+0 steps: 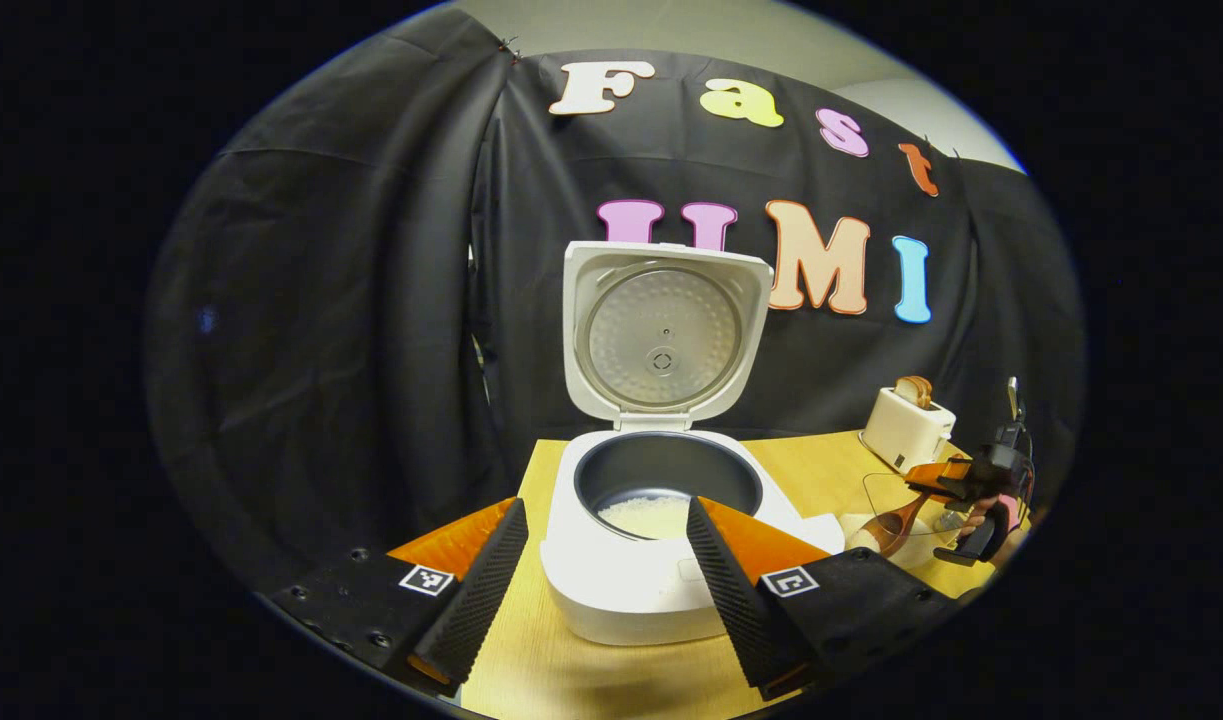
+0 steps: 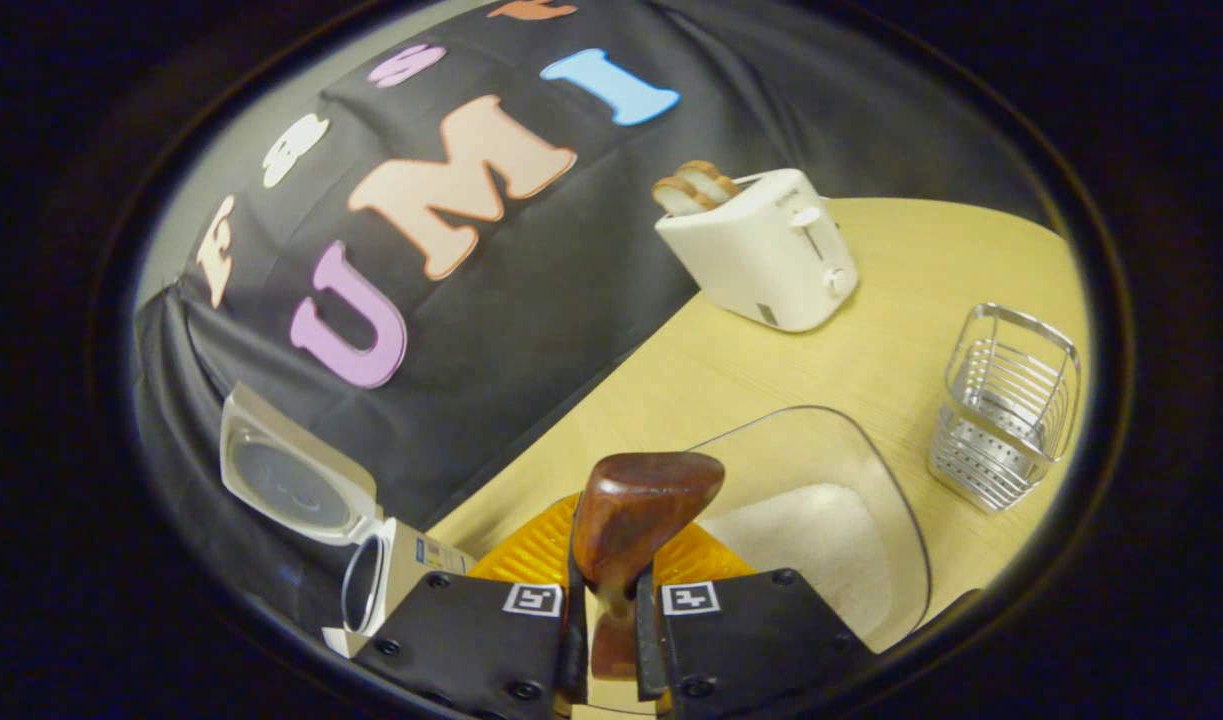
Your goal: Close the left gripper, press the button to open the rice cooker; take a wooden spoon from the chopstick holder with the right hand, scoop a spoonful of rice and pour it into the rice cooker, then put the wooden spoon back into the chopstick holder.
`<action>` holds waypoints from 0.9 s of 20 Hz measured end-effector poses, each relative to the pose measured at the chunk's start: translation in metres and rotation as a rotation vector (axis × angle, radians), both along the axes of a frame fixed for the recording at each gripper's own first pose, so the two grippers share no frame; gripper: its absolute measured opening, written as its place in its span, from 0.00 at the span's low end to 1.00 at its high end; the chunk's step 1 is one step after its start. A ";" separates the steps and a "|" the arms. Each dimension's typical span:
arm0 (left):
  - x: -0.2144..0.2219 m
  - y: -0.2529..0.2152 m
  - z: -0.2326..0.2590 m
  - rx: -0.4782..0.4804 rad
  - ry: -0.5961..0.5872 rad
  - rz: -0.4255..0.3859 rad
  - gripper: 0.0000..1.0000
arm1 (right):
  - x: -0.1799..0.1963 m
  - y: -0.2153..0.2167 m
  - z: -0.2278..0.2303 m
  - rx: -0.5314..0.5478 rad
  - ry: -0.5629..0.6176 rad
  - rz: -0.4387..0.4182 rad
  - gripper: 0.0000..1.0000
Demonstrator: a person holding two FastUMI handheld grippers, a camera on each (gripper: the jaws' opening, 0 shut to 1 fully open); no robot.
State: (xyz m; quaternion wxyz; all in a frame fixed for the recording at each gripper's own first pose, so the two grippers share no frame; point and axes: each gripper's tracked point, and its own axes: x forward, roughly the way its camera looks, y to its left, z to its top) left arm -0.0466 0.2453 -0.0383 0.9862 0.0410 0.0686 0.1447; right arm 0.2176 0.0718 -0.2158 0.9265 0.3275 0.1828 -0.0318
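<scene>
cooker [image 1: 661, 540] lid up, rice inside | left tool [image 1: 601, 580] fingers apart, idle | right tool [image 2: 611, 640] clamped on wooden spoon [image 2: 636, 520] by rice bowl [image 2: 831, 520] | holder [image 2: 1011, 410] empty, spoon return left

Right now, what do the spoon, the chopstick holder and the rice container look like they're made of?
The wooden spoon looks like dark, glossy, reddish-brown varnished wood. The chopstick holder seems to be shiny metal wire, with a perforated base. The rice container looks like clear glass or plastic; which one is hard to tell.
</scene>
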 end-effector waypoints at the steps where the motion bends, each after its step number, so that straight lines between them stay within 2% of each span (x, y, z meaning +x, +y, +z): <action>1: 0.002 -0.003 0.001 0.001 -0.004 -0.009 0.95 | -0.002 -0.009 0.004 0.008 -0.010 -0.022 0.22; 3: 0.006 -0.011 0.003 0.001 -0.008 -0.027 0.95 | -0.004 -0.027 0.013 0.021 -0.034 -0.060 0.21; 5: 0.011 -0.019 0.004 -0.004 -0.012 -0.047 0.95 | -0.008 -0.041 0.025 0.080 -0.054 -0.087 0.22; 12: 0.023 -0.044 0.006 -0.029 -0.026 -0.112 0.95 | -0.025 -0.063 0.075 0.256 -0.142 -0.113 0.22; 18: 0.024 -0.057 0.010 -0.038 -0.041 -0.144 0.95 | -0.043 -0.069 0.125 0.282 -0.224 -0.127 0.21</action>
